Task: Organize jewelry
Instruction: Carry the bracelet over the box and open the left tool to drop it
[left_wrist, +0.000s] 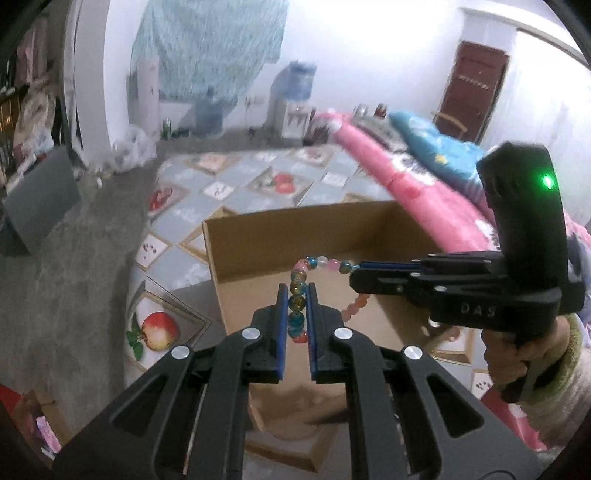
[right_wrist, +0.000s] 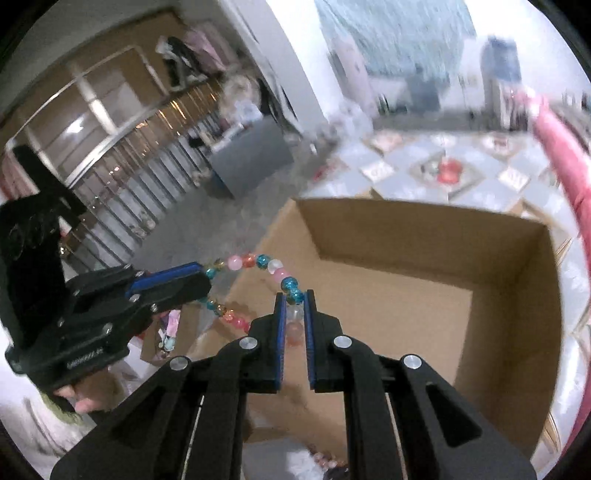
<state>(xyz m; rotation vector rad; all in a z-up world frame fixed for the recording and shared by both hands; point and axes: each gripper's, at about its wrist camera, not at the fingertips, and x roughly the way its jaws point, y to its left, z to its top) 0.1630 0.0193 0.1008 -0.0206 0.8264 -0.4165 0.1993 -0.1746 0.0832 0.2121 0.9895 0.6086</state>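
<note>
Fruit-print tablecloth (left_wrist: 236, 192), cardboard box (right_wrist: 406, 236), concrete floor (left_wrist: 66, 258)

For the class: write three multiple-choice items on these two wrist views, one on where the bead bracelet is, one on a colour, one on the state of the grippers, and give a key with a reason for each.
1. Where is the bead bracelet?
A. Flat on the floor of the cardboard box
B. Held in the air above the box, between the two grippers
C. On the pink bedding

2. What colour are the pads on the gripper fingers?
A. Blue
B. Yellow
C. White

3. How do the left gripper and right gripper stand?
A. Both wide open
B. One shut, one empty
C. Both shut on the bracelet

Key:
1 B, the strand stretches from one gripper to the other over the open box.
2 A, blue strips line the inner faces.
3 C, beads sit pinched between each pair of pads.
</note>
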